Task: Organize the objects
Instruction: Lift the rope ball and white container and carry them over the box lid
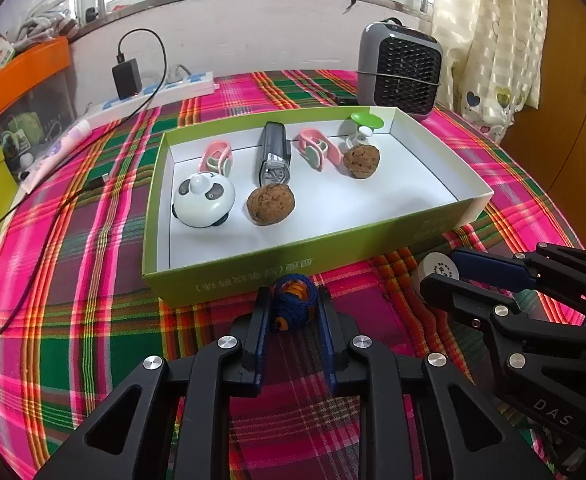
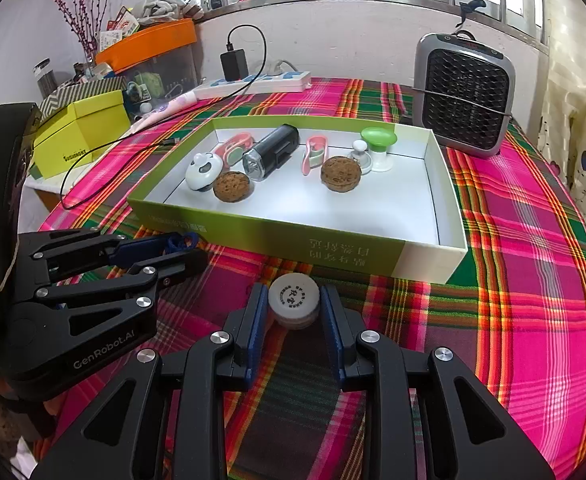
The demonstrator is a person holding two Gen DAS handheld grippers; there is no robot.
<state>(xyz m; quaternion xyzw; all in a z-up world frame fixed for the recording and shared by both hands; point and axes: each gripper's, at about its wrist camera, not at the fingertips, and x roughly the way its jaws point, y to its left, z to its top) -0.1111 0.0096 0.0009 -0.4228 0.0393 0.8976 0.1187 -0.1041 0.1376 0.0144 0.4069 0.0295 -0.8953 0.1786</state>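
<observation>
The left gripper (image 1: 294, 304) has its jaws closed on a blue knitted ball with orange beads (image 1: 294, 300), just in front of the green box (image 1: 293, 268) on the plaid counter (image 1: 93, 320). Beside it, the right gripper (image 2: 293, 304) squeezes a small round white jar (image 2: 294, 298). Inside the box sit a panda toy (image 1: 204, 199), two walnuts (image 1: 270, 204), a little black flashlight (image 1: 275, 156) and pink clips (image 1: 216, 157).

Left gripper (image 1: 293, 304) jaws clamp what looks like a blue-corded bead (image 1: 294, 303).
</observation>
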